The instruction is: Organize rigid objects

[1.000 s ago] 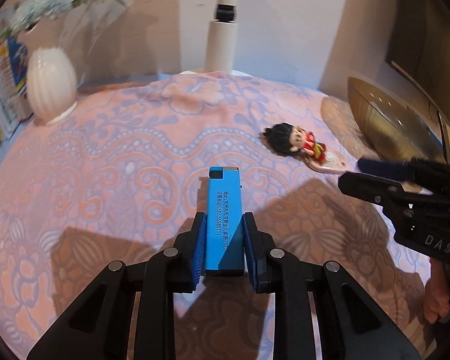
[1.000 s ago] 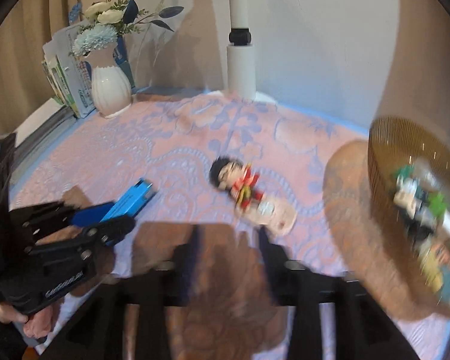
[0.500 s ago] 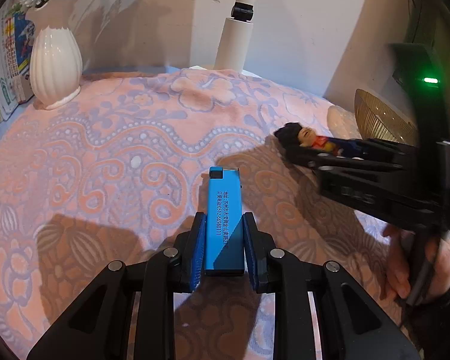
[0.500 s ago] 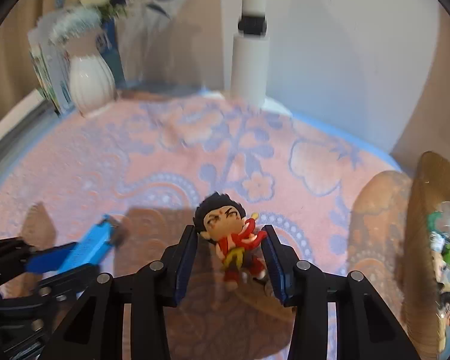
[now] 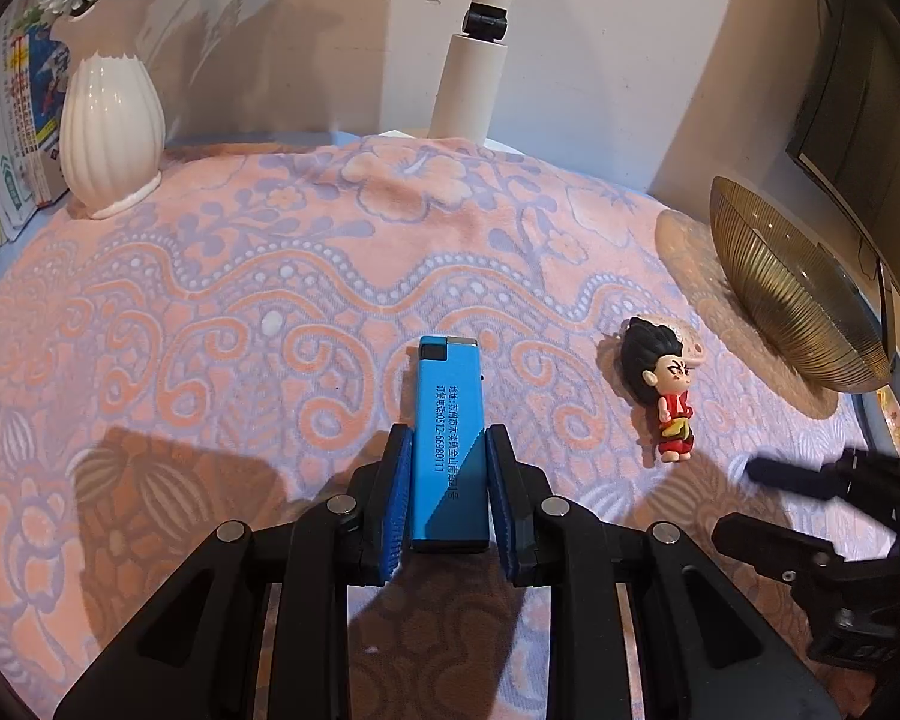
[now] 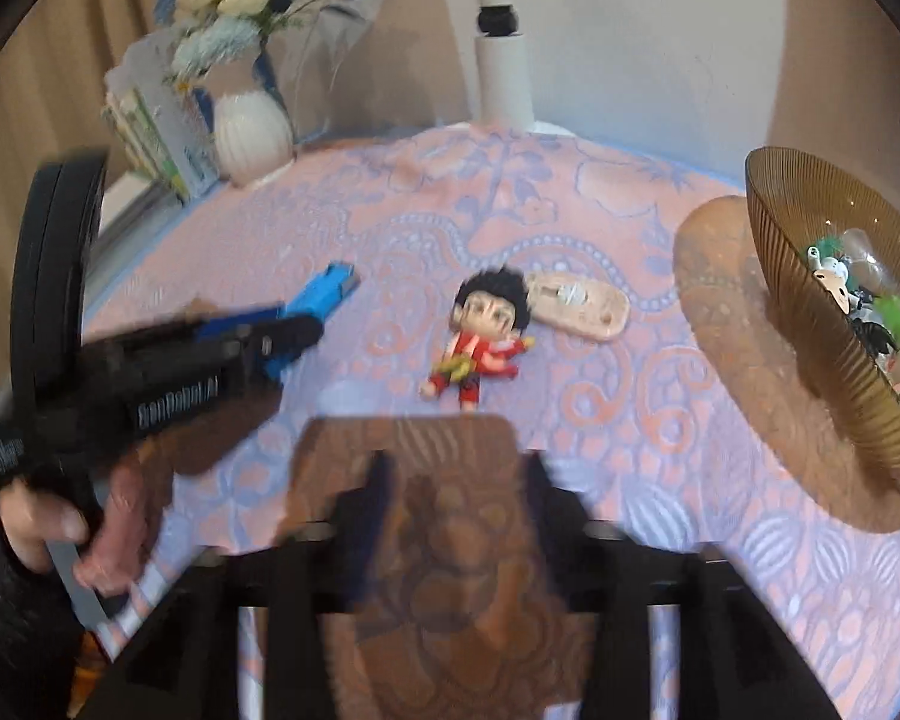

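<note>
Left gripper [image 5: 449, 495]: my fingers pinch the blue lighter [image 5: 448, 432], low centre, ready to carry.
Right gripper [image 6: 456, 501]: fingers spreading, empty, below the doll [image 6: 480, 339].

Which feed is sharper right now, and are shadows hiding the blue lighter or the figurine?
Left wrist view: crisp; the blue lighter is sharp between the left gripper pads, half in shadow, print still legible. Right wrist view: motion-blurred; the right gripper, opening with nothing between its fingers, is smeared over its own dark shadow; the figurine is soft but lit. Both bend straight lines at the edges.
</note>
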The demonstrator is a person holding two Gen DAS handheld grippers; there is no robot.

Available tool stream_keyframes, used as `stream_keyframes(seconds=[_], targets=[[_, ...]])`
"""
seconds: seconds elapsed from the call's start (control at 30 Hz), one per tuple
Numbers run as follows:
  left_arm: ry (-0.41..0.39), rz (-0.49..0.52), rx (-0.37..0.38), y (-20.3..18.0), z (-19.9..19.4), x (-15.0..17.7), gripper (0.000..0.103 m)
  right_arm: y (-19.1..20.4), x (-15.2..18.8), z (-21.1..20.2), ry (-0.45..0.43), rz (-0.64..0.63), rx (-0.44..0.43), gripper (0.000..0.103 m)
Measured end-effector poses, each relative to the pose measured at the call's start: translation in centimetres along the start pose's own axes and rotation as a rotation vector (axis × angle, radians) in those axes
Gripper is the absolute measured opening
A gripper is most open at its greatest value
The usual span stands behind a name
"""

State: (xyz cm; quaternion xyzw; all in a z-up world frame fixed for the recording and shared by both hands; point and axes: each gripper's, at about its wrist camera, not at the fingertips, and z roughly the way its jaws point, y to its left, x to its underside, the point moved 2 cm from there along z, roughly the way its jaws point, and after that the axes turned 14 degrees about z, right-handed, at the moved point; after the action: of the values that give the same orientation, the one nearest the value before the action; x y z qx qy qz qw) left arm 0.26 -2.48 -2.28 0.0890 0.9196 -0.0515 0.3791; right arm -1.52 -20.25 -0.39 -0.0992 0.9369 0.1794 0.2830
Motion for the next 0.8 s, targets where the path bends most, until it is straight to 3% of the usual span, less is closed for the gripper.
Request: stream_keyframes(seconds=[0.03,0.1,0.23,0.3,0.37,0.4,0.43,0.47,0.57,0.6,0.73,0.8], targets=[[0.0,0.001,-0.001,0.0,0.0,0.0,0.021,0.0,-0.6,0.1,-0.012,0.012,0.007,0.071],[0.001,0.002,0.0,0.0,0.0,0.0,0.021,0.1,-1.8,0.9,-0.009,0.027,0.014,0.071],[-0.007,-0.002,0.05,0.0,0.1,-0.1,0.034,-0.4,-4.0,4.2,0.047,0.109,0.018,0.071],[-0.009,-0.007,0.057,0.0,0.1,0.0,0.034,0.0,-4.6,4.9,-0.003,0.107,0.038,0.07],[-0.006,-0.003,0.052,0.0,0.1,0.0,0.034,0.6,-4.7,5.5,-0.027,0.076,0.08,0.063],[-0.002,0.003,0.045,-0.1,0.2,-0.1,0.034,1.0,-4.6,5.7,-0.043,0.048,0.125,0.056],[0.0,0.01,0.037,-0.2,0.2,-0.1,0.034,1.1,-4.7,5.7,-0.051,0.038,0.129,0.044],[0.003,0.017,0.03,-0.3,0.3,-0.2,0.034,1.2,-4.6,5.5,-0.055,0.035,0.116,0.038],[0.015,0.059,-0.016,-1.0,0.6,-0.4,0.03,0.9,-4.4,5.1,-0.053,0.043,0.076,0.038],[0.019,0.073,-0.038,-1.2,0.5,-0.4,0.02,1.0,-4.1,4.9,-0.046,0.037,0.062,0.038],[0.012,0.104,-0.046,-1.8,0.1,-0.3,0.021,1.4,-1.8,3.3,-0.033,0.004,0.041,0.038],[-0.014,0.116,-0.012,-2.6,-0.6,-0.5,0.021,0.8,-0.5,1.9,-0.03,0.017,0.008,0.038]])
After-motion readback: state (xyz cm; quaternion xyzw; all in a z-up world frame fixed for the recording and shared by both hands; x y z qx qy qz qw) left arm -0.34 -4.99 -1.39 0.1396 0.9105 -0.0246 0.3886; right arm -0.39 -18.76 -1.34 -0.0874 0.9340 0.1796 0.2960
